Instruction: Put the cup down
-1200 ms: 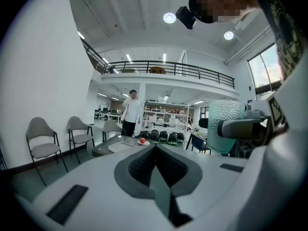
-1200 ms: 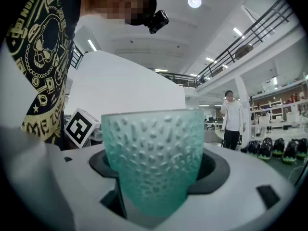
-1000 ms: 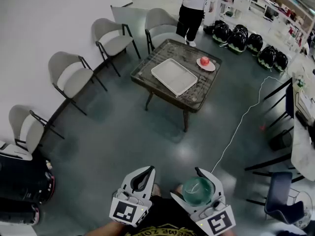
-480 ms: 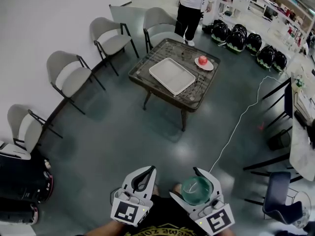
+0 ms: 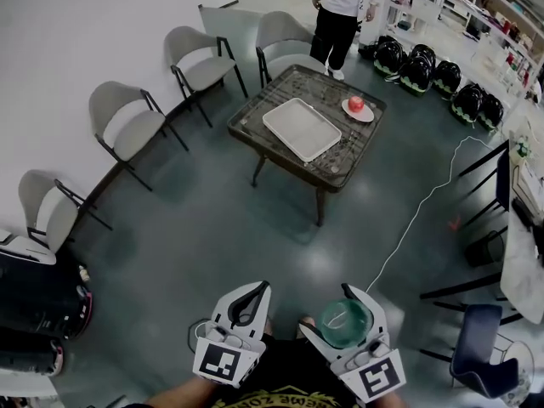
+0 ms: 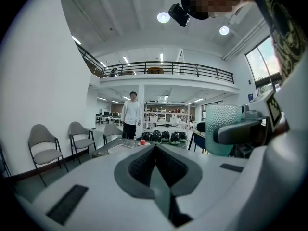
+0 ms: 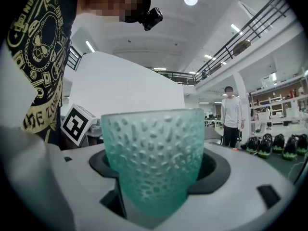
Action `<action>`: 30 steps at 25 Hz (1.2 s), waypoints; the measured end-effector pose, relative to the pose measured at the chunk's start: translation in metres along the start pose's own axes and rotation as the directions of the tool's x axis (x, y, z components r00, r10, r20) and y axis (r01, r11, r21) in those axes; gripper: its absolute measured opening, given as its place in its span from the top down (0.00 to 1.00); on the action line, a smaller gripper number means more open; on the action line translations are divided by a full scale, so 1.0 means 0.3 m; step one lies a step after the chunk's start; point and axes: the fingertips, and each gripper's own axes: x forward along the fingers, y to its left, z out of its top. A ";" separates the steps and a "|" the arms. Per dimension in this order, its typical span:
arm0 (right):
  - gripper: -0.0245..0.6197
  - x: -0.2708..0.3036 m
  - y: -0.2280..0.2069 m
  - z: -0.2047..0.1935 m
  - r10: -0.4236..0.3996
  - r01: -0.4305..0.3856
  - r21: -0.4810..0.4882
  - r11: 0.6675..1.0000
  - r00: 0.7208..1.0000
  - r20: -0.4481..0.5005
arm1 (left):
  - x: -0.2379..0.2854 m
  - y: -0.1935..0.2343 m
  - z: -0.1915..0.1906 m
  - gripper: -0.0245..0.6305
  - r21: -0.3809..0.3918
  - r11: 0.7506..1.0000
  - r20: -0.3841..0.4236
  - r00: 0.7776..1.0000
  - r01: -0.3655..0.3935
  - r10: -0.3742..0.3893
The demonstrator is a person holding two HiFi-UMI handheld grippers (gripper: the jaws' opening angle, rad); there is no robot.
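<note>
Both sit lower in frame than before — right gripper (image 5: 340, 311) clamps the cup (image 5: 344, 323), left gripper (image 5: 253, 292) closed.

left tool (image 5: 255, 291): jaws together | right tool (image 5: 333, 309): jaws clamped on cup (image 5: 345, 324)

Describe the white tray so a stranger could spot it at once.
Find the dark square table in the middle of the grey floor. The tray lies near its centre: white, rectangular and bare, unlike the small round plate with a red round thing beside it.
</note>
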 end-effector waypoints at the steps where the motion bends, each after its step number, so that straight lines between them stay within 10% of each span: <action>1: 0.37 -0.004 -0.011 -0.004 0.001 -0.001 -0.008 1.000 1.000 0.001 | 0.005 -0.006 0.003 0.95 0.006 1.000 0.004 1.000 -0.010 0.010; 30: 0.37 0.211 -0.306 -0.079 -0.048 0.048 -0.062 0.997 0.999 0.006 | 0.274 0.100 -0.052 0.95 0.005 0.991 -0.006 0.991 -0.136 0.136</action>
